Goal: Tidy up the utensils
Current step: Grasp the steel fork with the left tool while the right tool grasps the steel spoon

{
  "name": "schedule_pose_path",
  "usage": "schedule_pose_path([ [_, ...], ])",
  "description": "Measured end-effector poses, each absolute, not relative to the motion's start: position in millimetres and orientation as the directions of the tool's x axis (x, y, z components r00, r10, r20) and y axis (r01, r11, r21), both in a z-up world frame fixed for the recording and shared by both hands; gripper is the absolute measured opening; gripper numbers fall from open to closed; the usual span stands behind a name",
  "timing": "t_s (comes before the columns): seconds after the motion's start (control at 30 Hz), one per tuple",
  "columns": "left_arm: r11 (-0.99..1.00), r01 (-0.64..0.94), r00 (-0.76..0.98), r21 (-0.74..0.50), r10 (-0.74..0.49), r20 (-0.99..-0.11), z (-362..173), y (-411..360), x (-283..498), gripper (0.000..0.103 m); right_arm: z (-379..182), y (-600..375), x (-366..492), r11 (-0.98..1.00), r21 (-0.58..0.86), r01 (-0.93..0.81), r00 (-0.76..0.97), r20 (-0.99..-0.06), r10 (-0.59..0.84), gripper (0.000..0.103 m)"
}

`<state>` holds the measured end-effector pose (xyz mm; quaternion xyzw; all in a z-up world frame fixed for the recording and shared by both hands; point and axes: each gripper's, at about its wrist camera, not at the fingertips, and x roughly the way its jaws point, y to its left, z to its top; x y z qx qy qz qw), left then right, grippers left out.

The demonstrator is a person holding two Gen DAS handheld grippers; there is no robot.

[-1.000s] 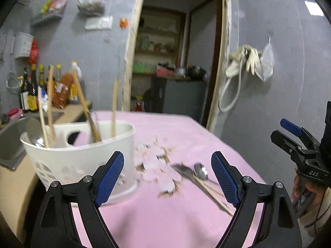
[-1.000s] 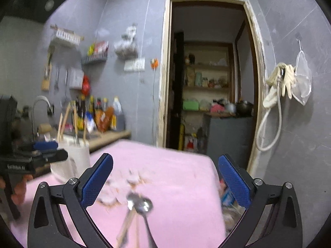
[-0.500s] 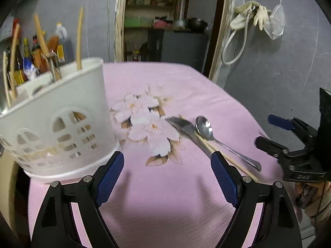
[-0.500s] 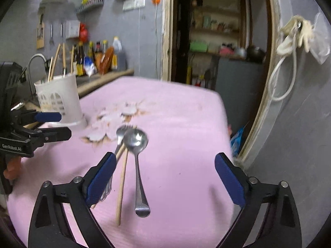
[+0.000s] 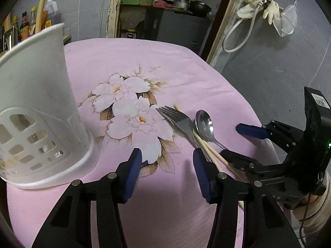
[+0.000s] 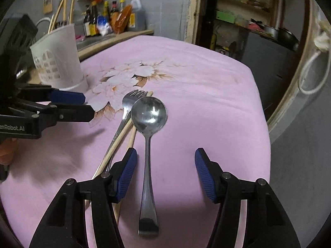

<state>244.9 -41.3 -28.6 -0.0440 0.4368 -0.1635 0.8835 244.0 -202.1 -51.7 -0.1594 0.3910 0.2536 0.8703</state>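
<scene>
Looking along the left gripper (image 5: 167,168), we find its jaws apart and closing, with only the pink flowered tablecloth (image 5: 128,57) between the blue pads. A white slotted utensil holder (image 5: 39,111) stands to its left. A fork (image 5: 180,122), a spoon (image 5: 204,127) and wooden chopsticks (image 5: 209,148) lie together just beyond its right pad, none of them gripped. We see the right gripper (image 5: 233,140) at the far side of them.

Looking along the right gripper (image 6: 165,170), we note jaws apart and closing. The spoon (image 6: 148,124) lies flat on the cloth, its handle running between the pads, untouched. The fork (image 6: 128,105) and chopsticks (image 6: 122,140) lie just left of it. The left gripper (image 6: 85,104) enters from the left, and the holder (image 6: 59,60) stands behind it, with chopsticks upright in it.
</scene>
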Motion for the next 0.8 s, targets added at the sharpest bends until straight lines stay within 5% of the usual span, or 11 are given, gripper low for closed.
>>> schedule_pose_path([
  [0.4,0.935,0.229,0.562,-0.27,-0.353,-0.748,-29,-37,251,0.046,-56,-174,274,0.77,-0.115,-0.627,0.538,-0.78,0.321,0.057],
  [0.47,0.93,0.232,0.557,-0.284,-0.367,-0.745,-28,-38,253,0.045,-56,-173,276,0.767,-0.113,-0.632,0.535,-0.779,0.327,0.052],
  [0.5,0.927,0.234,0.555,-0.292,-0.374,-0.743,-29,-39,256,0.045,-56,-173,277,0.762,-0.104,-0.639,0.528,-0.78,0.336,0.041],
  [0.8,0.902,0.235,0.523,-0.363,-0.432,-0.735,-31,-43,275,0.037,-50,-193,271,0.791,-0.096,-0.605,0.561,-0.756,0.337,0.039],
])
